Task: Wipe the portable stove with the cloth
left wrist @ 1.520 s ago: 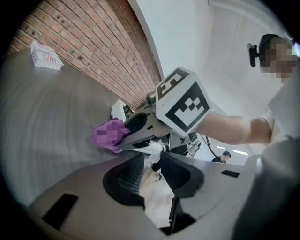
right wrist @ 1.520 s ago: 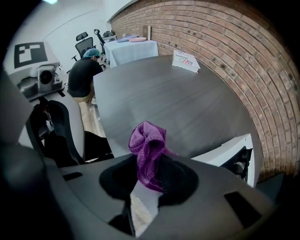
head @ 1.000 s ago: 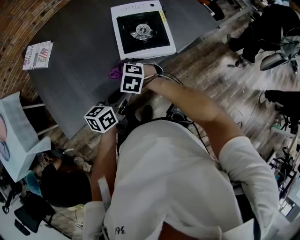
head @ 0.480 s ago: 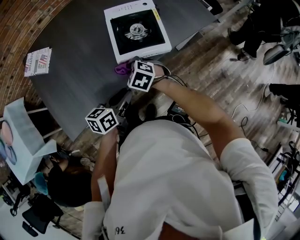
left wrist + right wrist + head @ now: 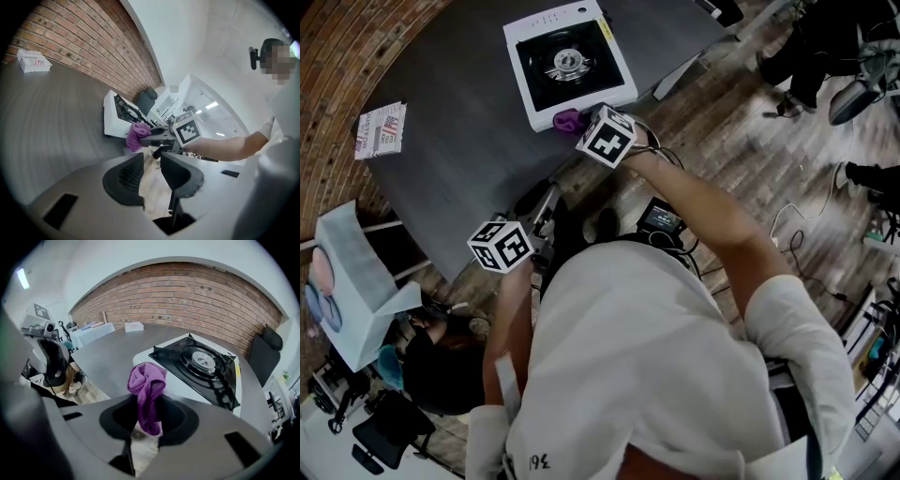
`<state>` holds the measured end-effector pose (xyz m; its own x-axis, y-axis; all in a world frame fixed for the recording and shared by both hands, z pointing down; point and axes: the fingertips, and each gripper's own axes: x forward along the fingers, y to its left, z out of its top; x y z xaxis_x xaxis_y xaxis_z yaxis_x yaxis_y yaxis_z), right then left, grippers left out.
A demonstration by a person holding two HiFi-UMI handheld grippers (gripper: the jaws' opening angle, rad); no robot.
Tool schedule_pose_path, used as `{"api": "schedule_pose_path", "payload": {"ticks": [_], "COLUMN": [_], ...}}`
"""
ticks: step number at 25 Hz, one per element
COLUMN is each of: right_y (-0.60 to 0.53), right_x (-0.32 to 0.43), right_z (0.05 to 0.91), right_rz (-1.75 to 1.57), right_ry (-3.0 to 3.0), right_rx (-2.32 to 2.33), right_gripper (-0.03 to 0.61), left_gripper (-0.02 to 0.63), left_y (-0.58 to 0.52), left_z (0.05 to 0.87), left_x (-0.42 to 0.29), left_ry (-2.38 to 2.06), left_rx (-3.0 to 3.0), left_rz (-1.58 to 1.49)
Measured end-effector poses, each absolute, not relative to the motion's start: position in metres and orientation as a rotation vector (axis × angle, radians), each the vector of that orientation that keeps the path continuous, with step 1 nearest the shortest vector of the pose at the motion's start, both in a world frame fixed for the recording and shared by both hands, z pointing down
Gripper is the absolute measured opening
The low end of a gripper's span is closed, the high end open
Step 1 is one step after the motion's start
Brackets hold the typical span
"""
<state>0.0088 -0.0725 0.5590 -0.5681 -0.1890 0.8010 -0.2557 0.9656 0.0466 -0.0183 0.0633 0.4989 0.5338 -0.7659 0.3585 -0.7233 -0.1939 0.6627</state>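
Observation:
The portable stove (image 5: 567, 66) is white with a black top and a round burner, and it stands at the far side of the grey table (image 5: 459, 159). My right gripper (image 5: 581, 125) is shut on a purple cloth (image 5: 567, 120), held just off the stove's near edge. In the right gripper view the cloth (image 5: 147, 390) hangs bunched between the jaws, with the stove (image 5: 201, 362) right ahead. My left gripper (image 5: 546, 199) hovers at the table's near edge, open and holding nothing. In its own view the left gripper (image 5: 151, 164) faces the stove (image 5: 117, 115) and the cloth (image 5: 137, 137).
A small printed packet (image 5: 380, 129) lies at the table's left side, also seen far off as the packet (image 5: 33, 61). A pale blue bag (image 5: 347, 281) stands on the floor to the left. A brick wall (image 5: 187, 291) runs behind the table. Cables lie on the wooden floor (image 5: 741, 141).
My right gripper has carried the purple cloth away from me and to the right, up to the stove's near edge. The left gripper has stayed in place.

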Motion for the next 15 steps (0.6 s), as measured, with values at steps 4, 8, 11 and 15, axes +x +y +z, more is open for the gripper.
{"api": "schedule_pose_path", "payload": {"ticks": [4,8,11,15], "right_y": [-0.083,-0.094,-0.102,-0.111], "right_x": [0.029,0.049,0.064,0.081], "right_z": [0.559,0.561,0.562,0.558], "right_rz": [0.127,0.175,0.201,0.205], "right_ry": [-2.194,-2.197,-2.184,-2.166], "right_rx": [0.377,0.445,0.495,0.551], "right_gripper": [0.109,0.109,0.109,0.11], "left_gripper": [0.114,0.114,0.114,0.114], "left_y": [0.067,0.071,0.074,0.077], "left_z": [0.494,0.491,0.487,0.484], "left_x": [-0.014,-0.009,-0.007,-0.005], "left_ry": [-1.217,-1.217,-1.22,-1.22], "left_rx": [1.951,1.96,1.964,1.972], "left_rz": [-0.063,-0.073,-0.085,-0.096]}}
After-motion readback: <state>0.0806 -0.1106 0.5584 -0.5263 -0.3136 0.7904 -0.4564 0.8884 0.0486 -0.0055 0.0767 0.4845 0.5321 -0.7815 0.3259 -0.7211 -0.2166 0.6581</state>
